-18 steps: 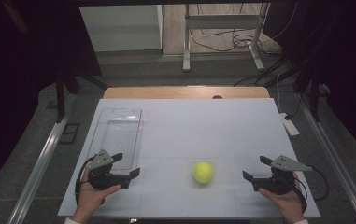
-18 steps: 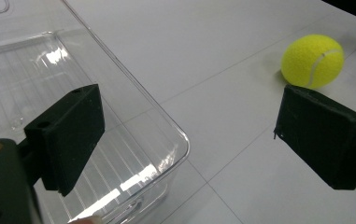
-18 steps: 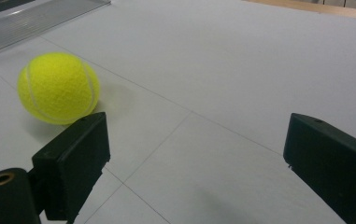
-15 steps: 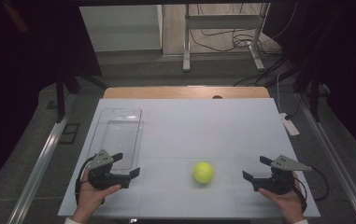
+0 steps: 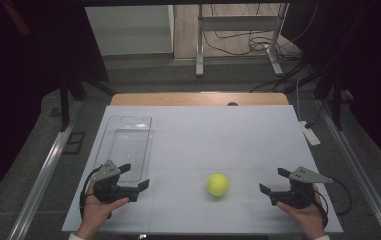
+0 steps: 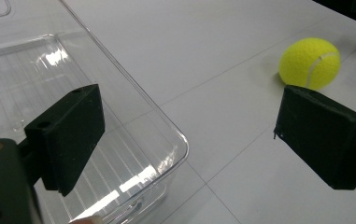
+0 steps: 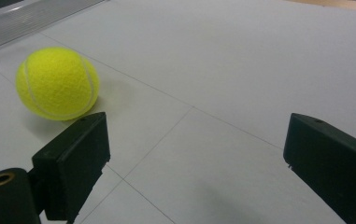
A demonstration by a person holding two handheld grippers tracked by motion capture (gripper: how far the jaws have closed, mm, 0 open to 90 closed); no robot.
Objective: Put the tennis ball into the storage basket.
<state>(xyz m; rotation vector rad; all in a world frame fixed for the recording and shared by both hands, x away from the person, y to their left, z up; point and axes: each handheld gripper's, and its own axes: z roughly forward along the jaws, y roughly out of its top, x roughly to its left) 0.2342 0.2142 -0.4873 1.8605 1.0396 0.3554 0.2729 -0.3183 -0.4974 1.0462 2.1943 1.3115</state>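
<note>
A yellow tennis ball (image 5: pixel 217 184) sits on the white table (image 5: pixel 218 135), between the left gripper (image 5: pixel 133 177) and the right gripper (image 5: pixel 273 182), touching neither. Both have their jaws spread wide with nothing between them. A clear plastic tray (image 5: pixel 127 145) lies just beside the left gripper, whose near jaw hangs over the tray's corner.
</note>
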